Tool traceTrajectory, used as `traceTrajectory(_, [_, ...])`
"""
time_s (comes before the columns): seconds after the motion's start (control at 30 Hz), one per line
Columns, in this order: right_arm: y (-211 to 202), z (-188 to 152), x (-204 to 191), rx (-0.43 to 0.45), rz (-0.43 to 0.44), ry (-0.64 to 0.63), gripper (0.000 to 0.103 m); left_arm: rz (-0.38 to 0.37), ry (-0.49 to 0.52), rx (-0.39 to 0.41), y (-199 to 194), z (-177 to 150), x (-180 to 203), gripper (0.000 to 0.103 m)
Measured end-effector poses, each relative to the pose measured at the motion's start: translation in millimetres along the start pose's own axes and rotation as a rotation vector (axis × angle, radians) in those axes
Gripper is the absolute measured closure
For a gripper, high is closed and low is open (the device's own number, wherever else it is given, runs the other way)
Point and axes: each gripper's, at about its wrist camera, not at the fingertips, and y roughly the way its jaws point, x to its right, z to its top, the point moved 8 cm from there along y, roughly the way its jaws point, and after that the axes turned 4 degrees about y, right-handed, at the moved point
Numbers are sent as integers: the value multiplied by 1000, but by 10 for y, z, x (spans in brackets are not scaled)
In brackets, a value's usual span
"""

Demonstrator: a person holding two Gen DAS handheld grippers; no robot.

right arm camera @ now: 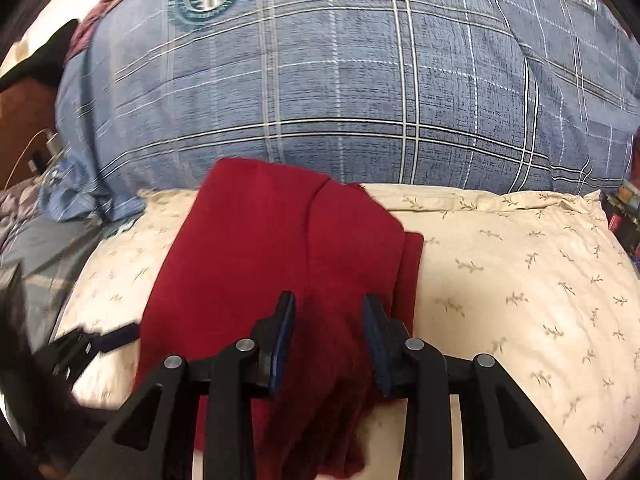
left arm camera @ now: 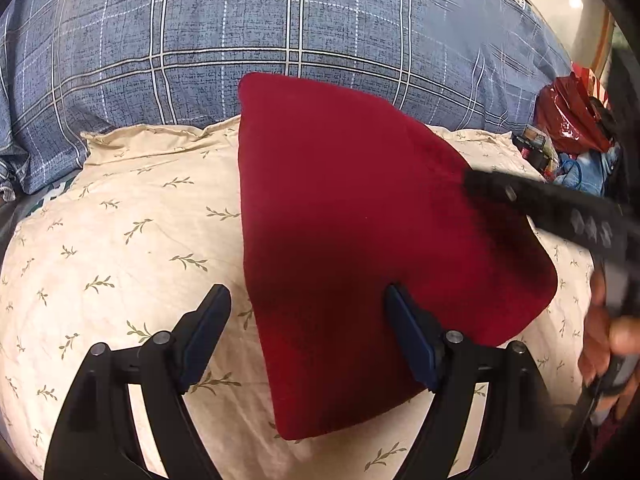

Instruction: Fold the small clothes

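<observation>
Folded red garment (left arm camera: 360, 248) lying on cream leaf-print pillow (left arm camera: 120, 248). Left gripper (left arm camera: 308, 300) jaws wide apart; right gripper (right arm camera: 328, 308) jaws slightly apart above cloth.

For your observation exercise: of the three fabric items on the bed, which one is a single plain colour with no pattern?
The dark red garment; the cream pillow carries leaf sprigs, and the blue bedding is checked.

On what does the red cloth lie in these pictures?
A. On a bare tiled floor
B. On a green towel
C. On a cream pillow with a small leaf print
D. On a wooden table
C: the red cloth lies on the cream pillow printed with small leaf sprigs, in front of the blue plaid bedding.
</observation>
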Motion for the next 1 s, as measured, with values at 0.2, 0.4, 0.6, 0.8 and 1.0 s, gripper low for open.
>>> traceTrajectory(0.2, [243,-252,182,-56,-22,35,56,-3,-2,-10,38,-15,5,20])
traceTrajectory(0.4, [53,-93,310,23,61,111,32,-122,-42,25,-91,137,-138,20])
traceTrajectory(0.6, [260,26,662,23,177,308,20,-218,-135,18,55,283,-317,17])
traceTrajectory(0.8, [626,54,528,-27,318,340,20,-296,-161,-32,353,328,-245,7])
traceTrajectory(1.0, [634,132,319,-25,338,290,58,-306,-129,-42,360,420,-114,30])
